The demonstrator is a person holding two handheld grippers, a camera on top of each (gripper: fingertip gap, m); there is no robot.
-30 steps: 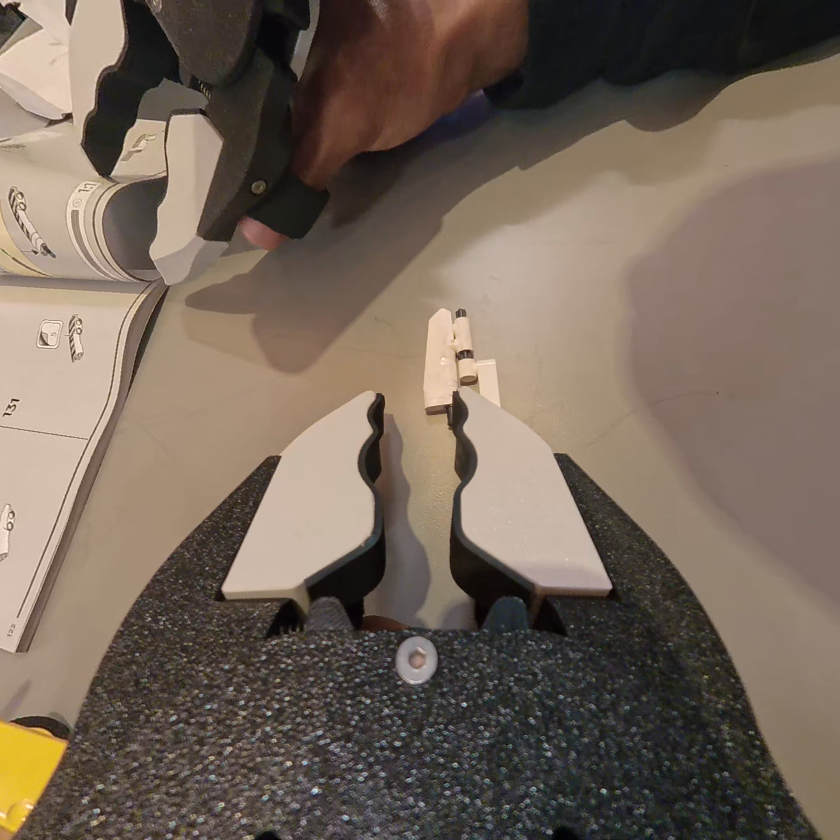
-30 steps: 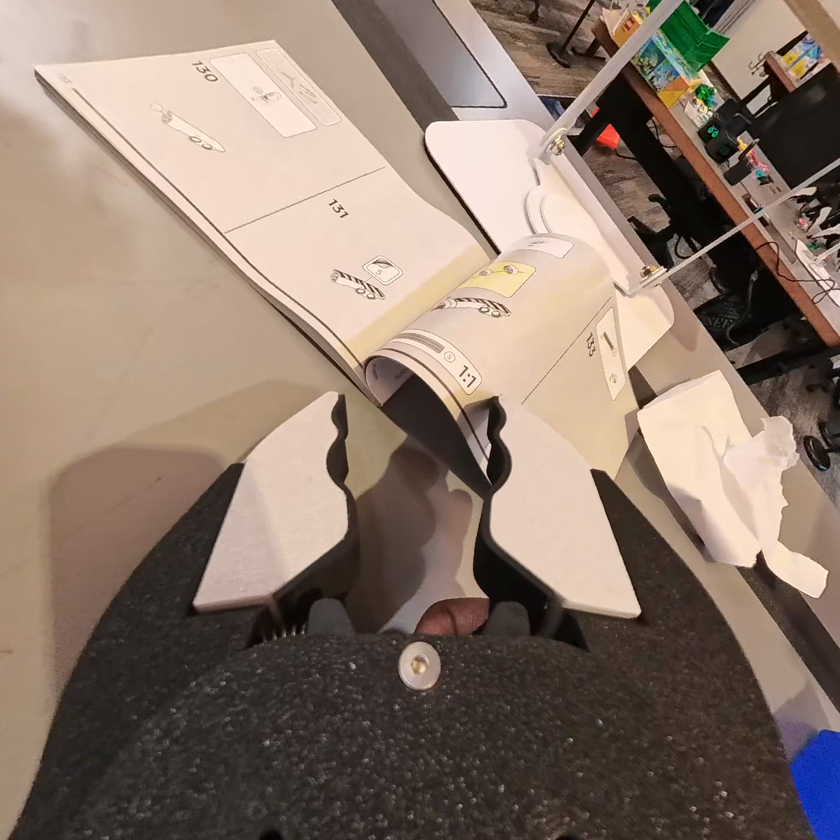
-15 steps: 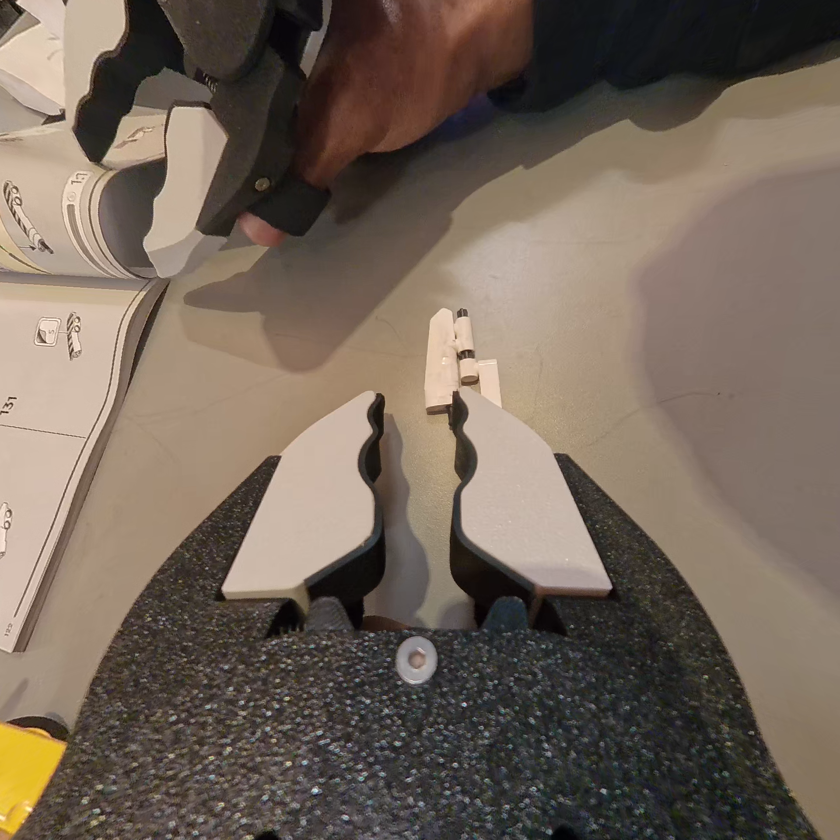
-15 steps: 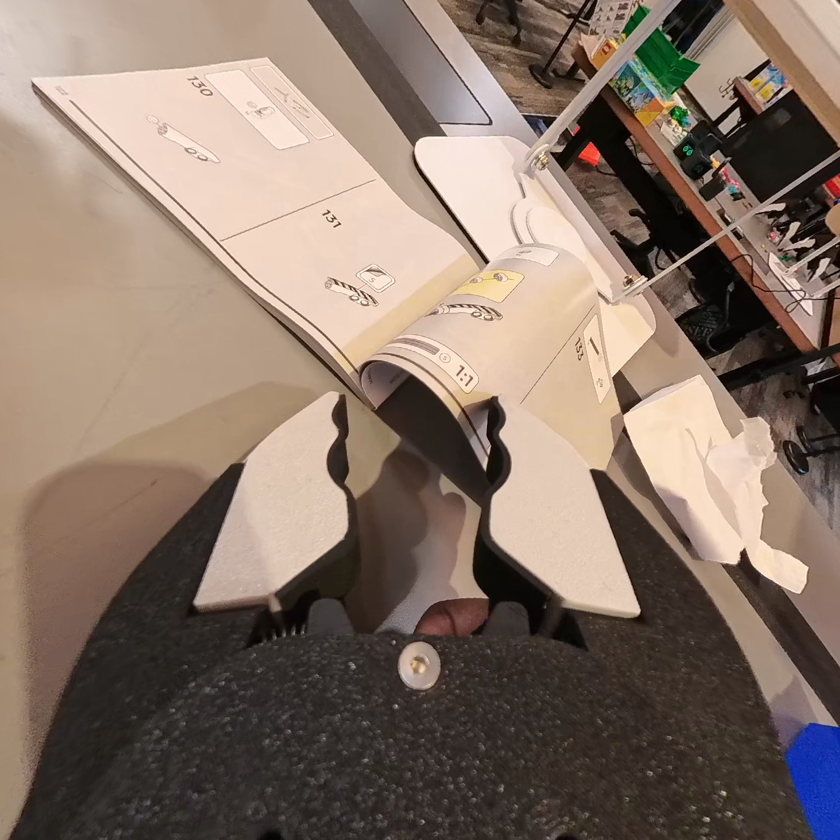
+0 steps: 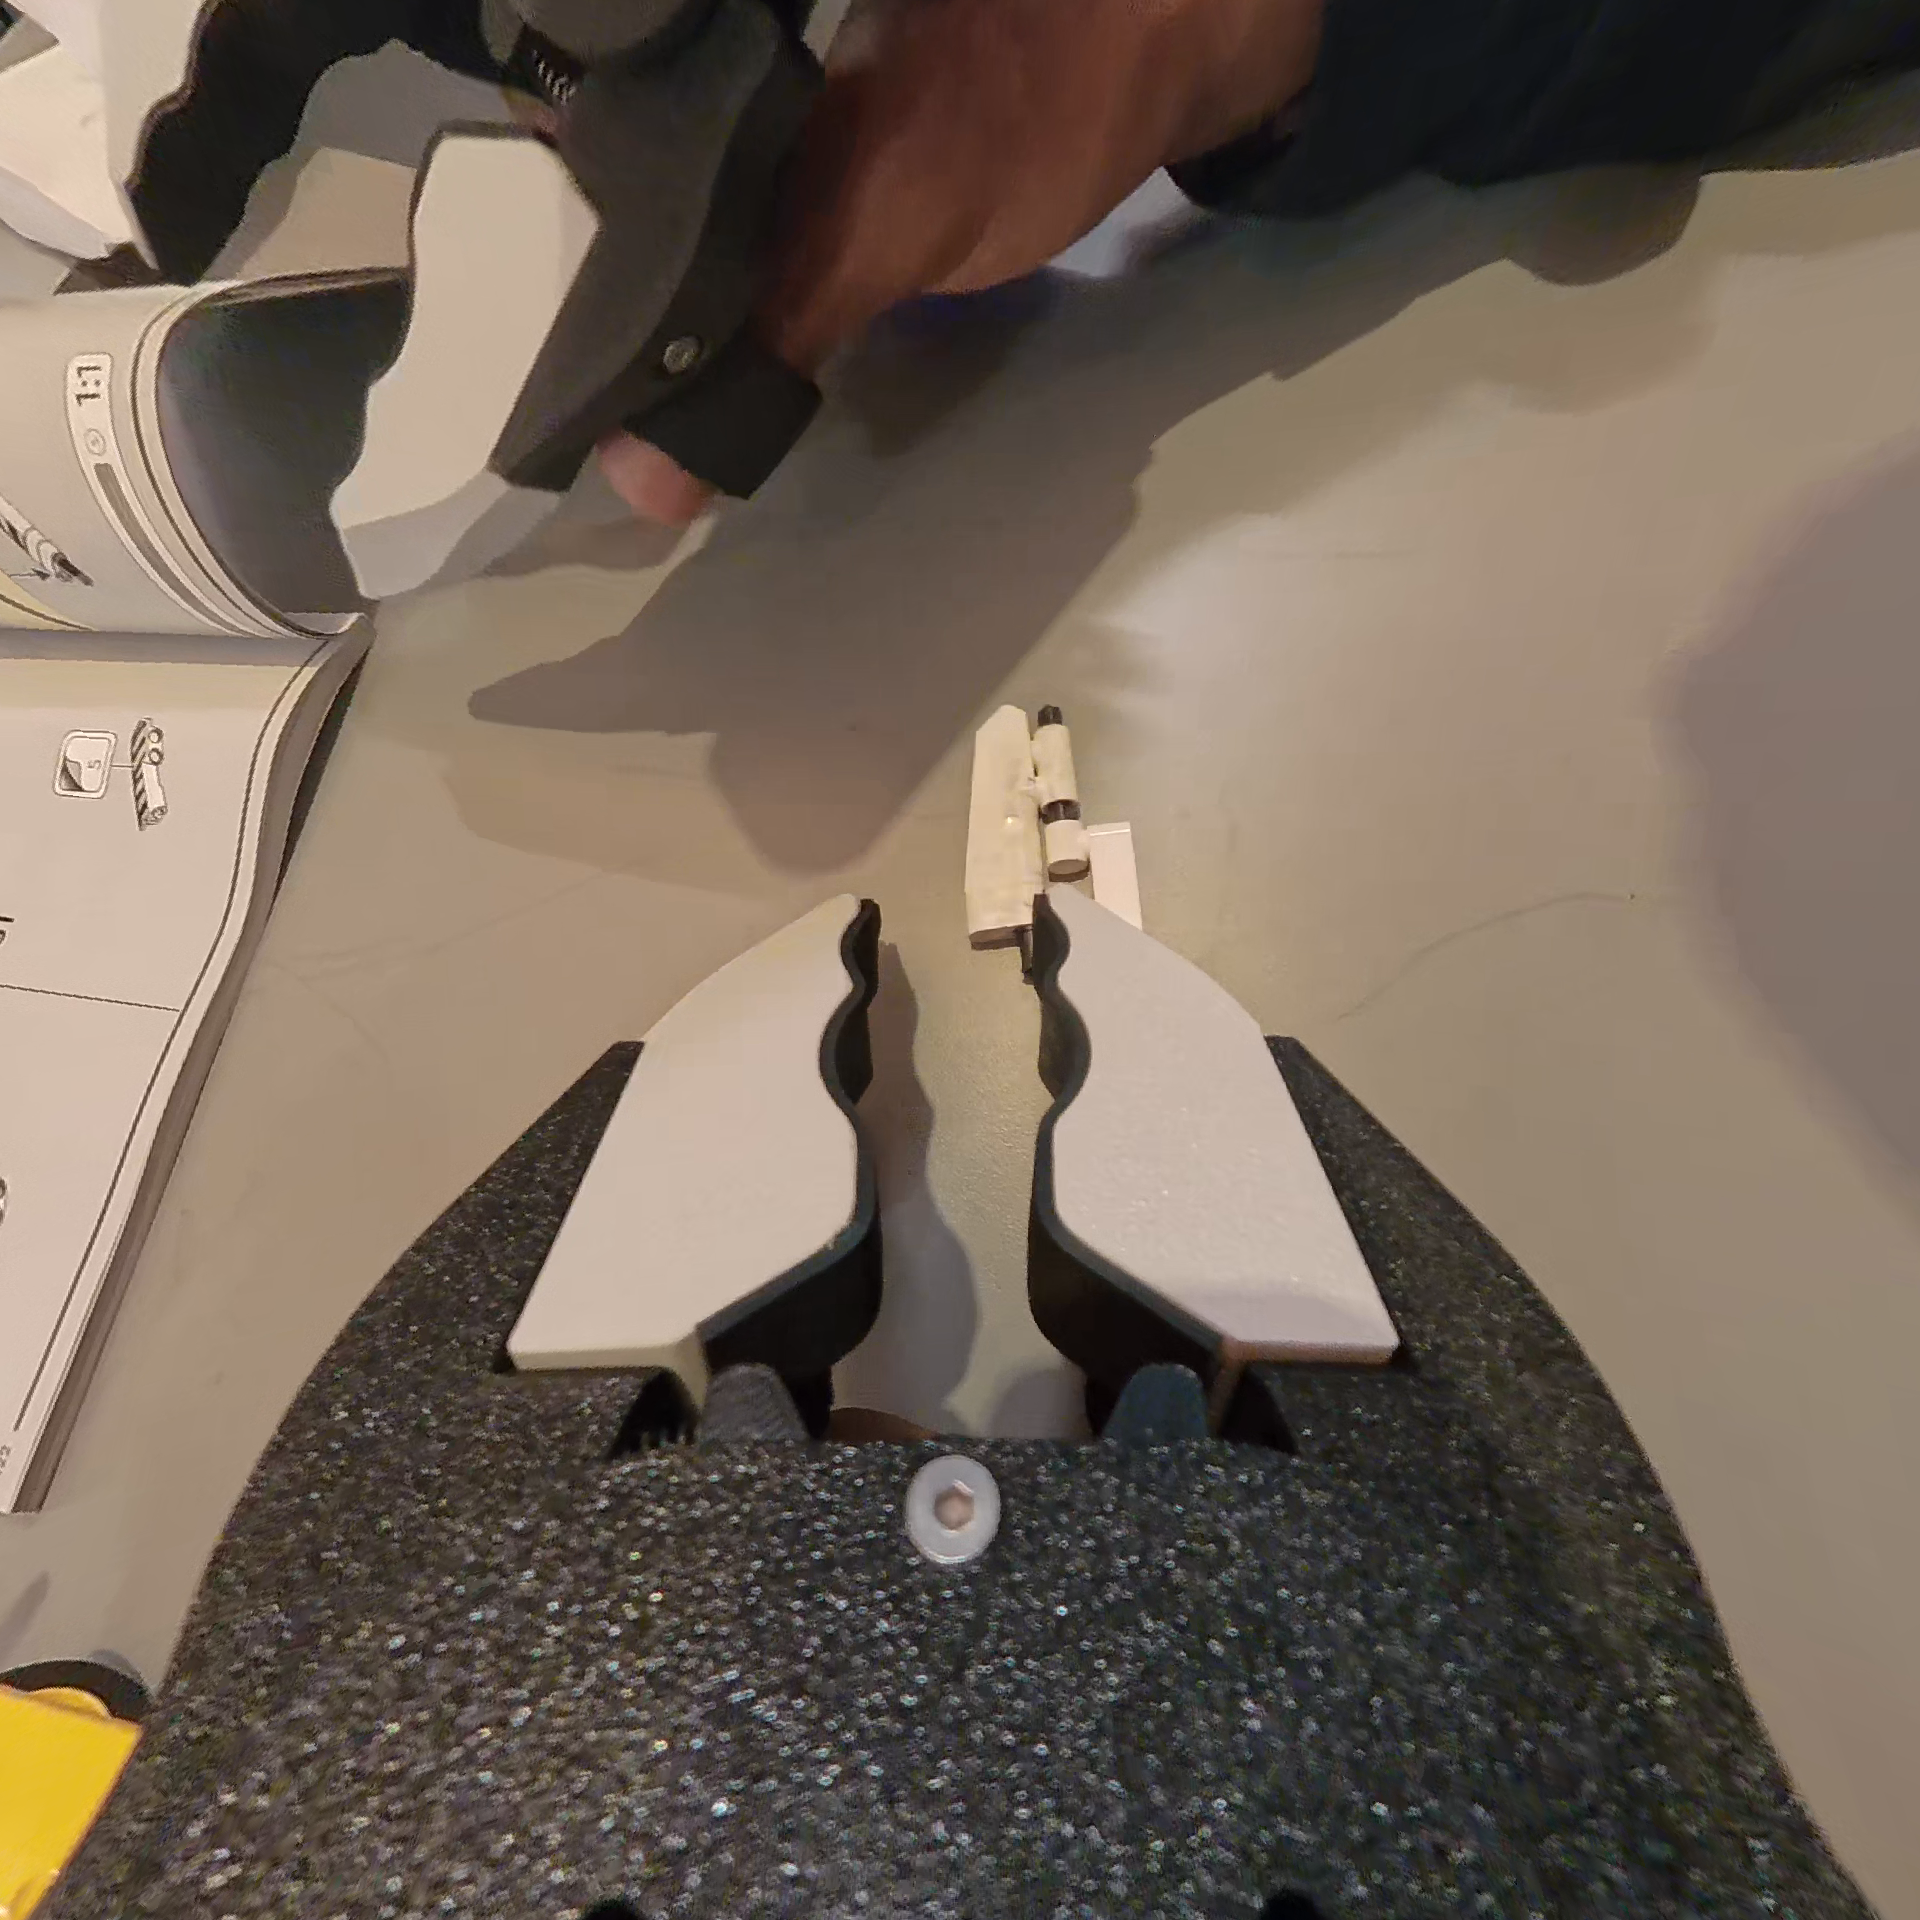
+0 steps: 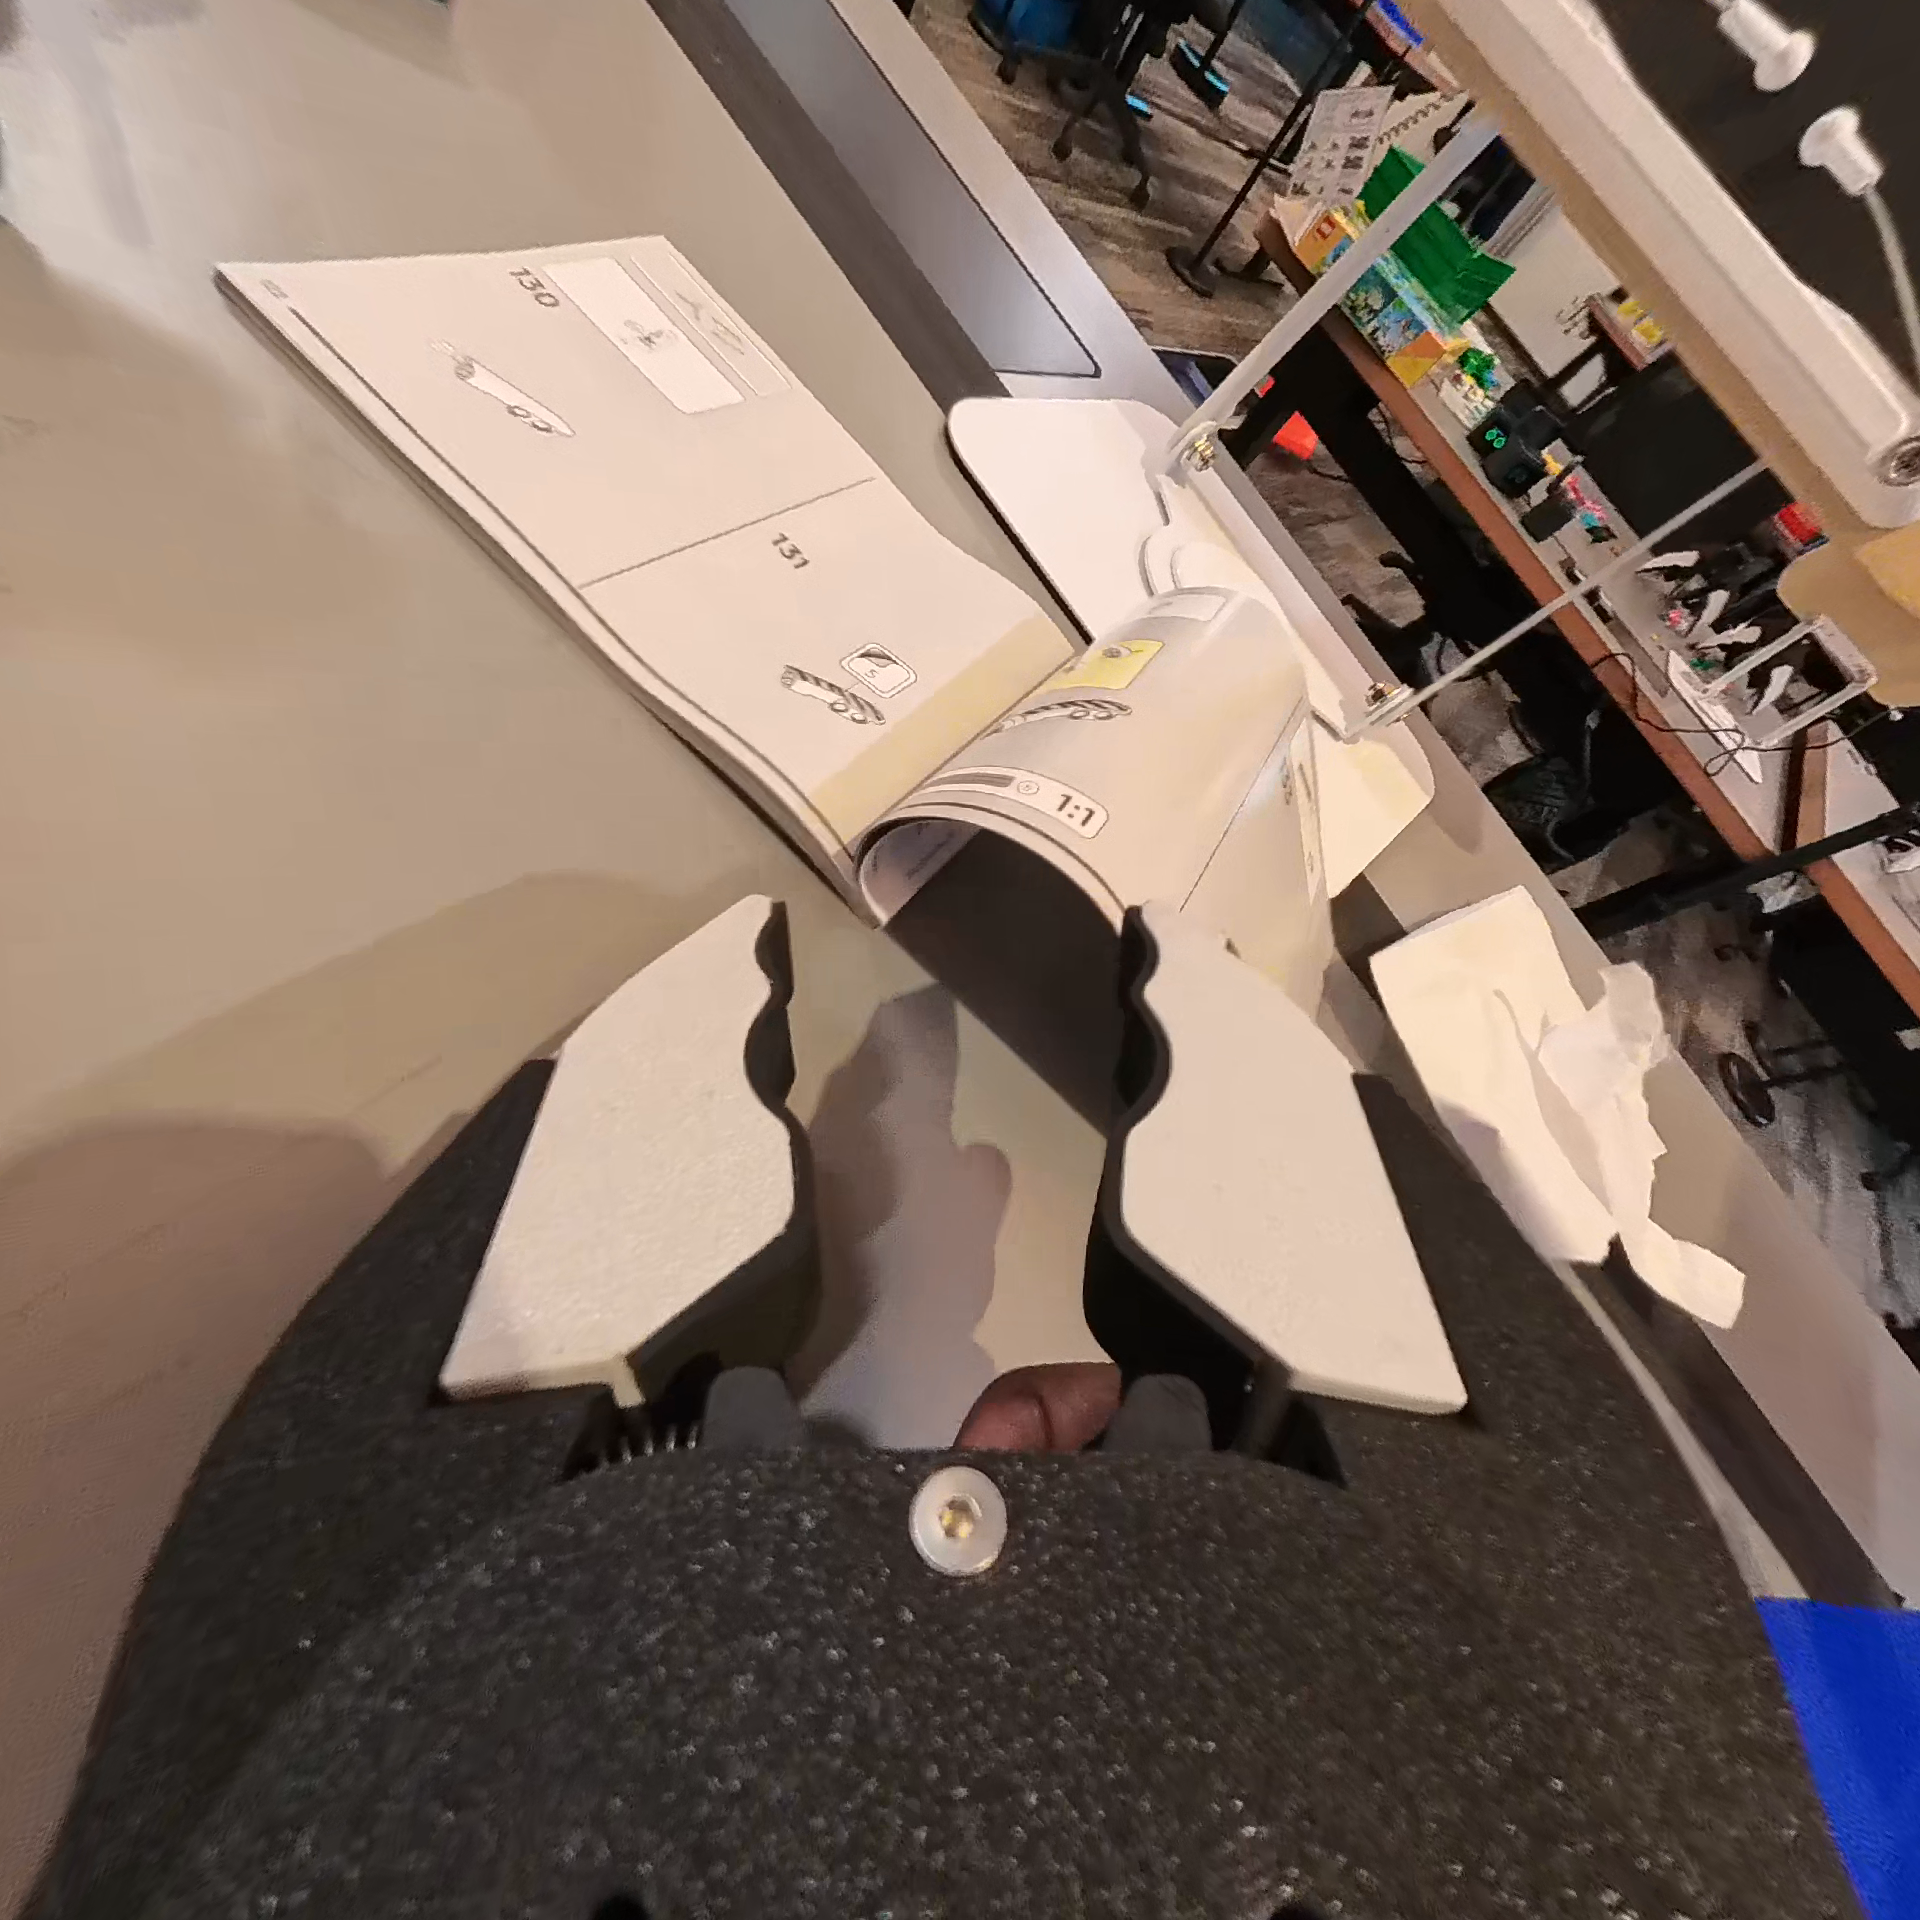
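My left gripper (image 5: 954,920) is open and empty, low over the grey table (image 5: 1455,831). A small white brick assembly with a black pin (image 5: 1008,821) lies on the table just ahead, beside my right fingertip (image 5: 1070,935). My right gripper (image 6: 956,920) is wide open at an open instruction booklet (image 6: 675,499). A curled-up page (image 6: 1143,790) arches over the gap and meets its right fingertip (image 6: 1153,935); the pads do not press on it. In the left wrist view, the booklet (image 5: 104,935) lies at the left, with one of the right gripper's fingers (image 5: 488,291) and the person's hand (image 5: 987,156) beside the curl.
A crumpled white tissue (image 6: 1507,1060) lies to the right of the booklet near the table edge. A white stand base (image 6: 1049,468) sits behind the booklet. A yellow thing (image 5: 52,1808) is at the bottom left, a blue thing (image 6: 1849,1766) at the bottom right. The crumpled white tissue (image 6: 1507,1060) is about 20 cm from my right fingertips and 35 cm from my left.
My right gripper has shifted and tilted a little at the curled page, which now arches higher. Its fingers stay wide open. My left gripper and the white assembly have not moved.
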